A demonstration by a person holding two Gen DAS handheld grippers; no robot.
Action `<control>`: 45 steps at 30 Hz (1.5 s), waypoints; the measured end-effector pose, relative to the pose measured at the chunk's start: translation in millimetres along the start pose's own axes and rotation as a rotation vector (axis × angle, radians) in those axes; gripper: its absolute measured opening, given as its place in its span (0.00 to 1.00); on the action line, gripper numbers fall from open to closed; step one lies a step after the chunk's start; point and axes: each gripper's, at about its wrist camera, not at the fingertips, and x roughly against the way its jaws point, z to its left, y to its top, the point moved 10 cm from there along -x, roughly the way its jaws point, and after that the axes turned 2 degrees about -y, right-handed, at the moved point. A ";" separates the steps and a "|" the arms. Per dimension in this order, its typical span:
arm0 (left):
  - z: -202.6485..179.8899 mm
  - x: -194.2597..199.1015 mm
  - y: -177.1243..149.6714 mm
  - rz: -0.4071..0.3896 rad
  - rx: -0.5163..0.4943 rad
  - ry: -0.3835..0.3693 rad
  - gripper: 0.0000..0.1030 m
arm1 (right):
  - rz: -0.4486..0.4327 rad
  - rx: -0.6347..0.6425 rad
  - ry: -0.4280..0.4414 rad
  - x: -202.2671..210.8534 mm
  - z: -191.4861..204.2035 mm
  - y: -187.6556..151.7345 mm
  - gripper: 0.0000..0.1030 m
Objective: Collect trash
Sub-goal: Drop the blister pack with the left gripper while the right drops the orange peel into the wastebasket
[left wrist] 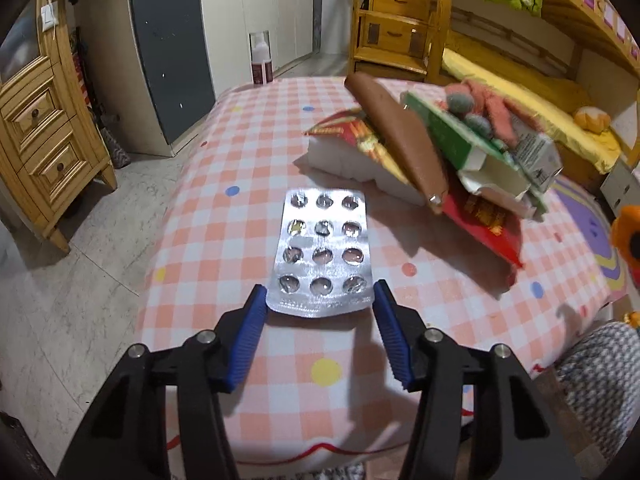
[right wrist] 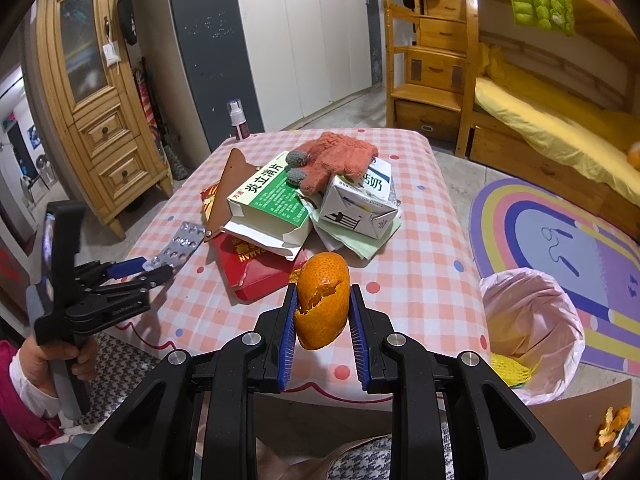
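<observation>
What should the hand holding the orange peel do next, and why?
Probably swing the right gripper over to the pink-lined bin and open it. Its jaws already pinch the orange peel, held above the table, and the bin stands open just to the right.

Bright indoor light is falling from above, casting soft shadows under the trash pile (left wrist: 432, 160). Glare is glinting off the blister pack (left wrist: 322, 256). Fisheye bending is curving the edges; corners are going black, and the pile's right side is blurring.
</observation>
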 end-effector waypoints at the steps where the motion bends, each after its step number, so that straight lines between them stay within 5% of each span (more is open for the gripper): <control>1: -2.8 7.0 2.0 -0.014 -0.006 -0.010 0.50 | -0.003 -0.003 0.000 1.6 -1.1 0.0 0.24; 11: -84.7 67.2 20.2 -0.134 -0.161 -0.158 0.50 | -0.029 -0.083 -0.056 16.5 -48.5 -6.8 0.24; 21: -237.9 40.0 22.6 -0.119 -0.406 -0.356 0.51 | -0.022 -0.255 -0.214 34.5 -158.4 -43.5 0.24; 32: -370.0 -13.4 25.8 -0.058 -0.536 -0.513 0.53 | 0.035 -0.400 -0.338 9.3 -265.3 -79.7 0.25; 41: -422.2 -37.2 44.9 -0.043 -0.528 -0.576 0.59 | 0.059 -0.453 -0.344 -21.7 -307.8 -88.6 0.28; 42: -420.7 -36.9 46.7 -0.049 -0.522 -0.570 0.69 | 0.060 -0.455 -0.347 -24.8 -311.4 -88.7 0.33; 45: -411.4 -36.6 53.2 -0.065 -0.495 -0.552 0.74 | 0.062 -0.470 -0.351 -28.0 -317.2 -90.0 0.47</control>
